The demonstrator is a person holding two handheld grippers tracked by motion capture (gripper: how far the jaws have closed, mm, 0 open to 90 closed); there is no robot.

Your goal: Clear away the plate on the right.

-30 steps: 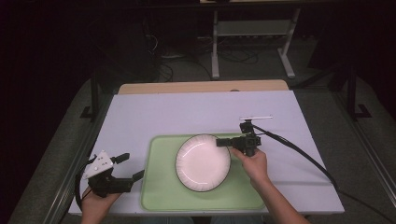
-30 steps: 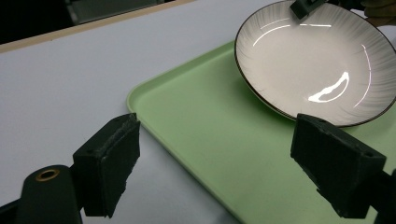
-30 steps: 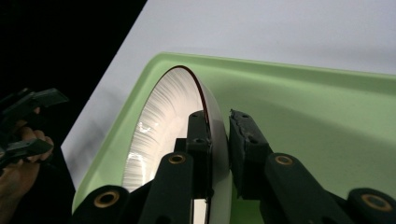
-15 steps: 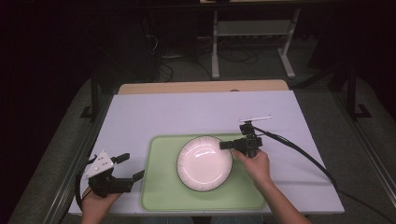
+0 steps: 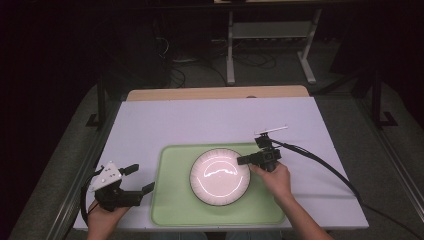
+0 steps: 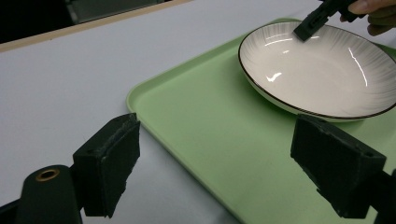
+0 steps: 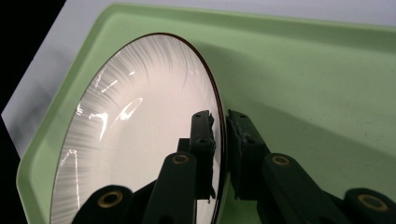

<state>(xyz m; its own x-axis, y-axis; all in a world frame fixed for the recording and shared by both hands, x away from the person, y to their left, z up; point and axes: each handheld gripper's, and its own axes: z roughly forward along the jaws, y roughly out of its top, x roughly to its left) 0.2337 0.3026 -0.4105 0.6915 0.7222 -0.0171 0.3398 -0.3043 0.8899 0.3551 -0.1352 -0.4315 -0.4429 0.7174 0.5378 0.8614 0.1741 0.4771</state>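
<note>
Right tool [image 7: 220, 140] pinches plate [image 5: 220, 176] rim on green tray [image 5: 172, 200]; left tool [image 5: 140, 178] hovers spread beside tray over worktop [image 5: 200, 120].

- The right gripper [image 7: 220, 140] had its two black jaws closed on the rim of the white plate [image 7: 140, 135], one jaw inside the bowl, the other outside.
- The plate had a thin dark edge and fine grey ribbing, with bright glints across its inner face.
- It sat on a pale green tray [image 7: 317, 74].
- A strip of white table [image 7: 42, 88] bordered the tray.
</note>
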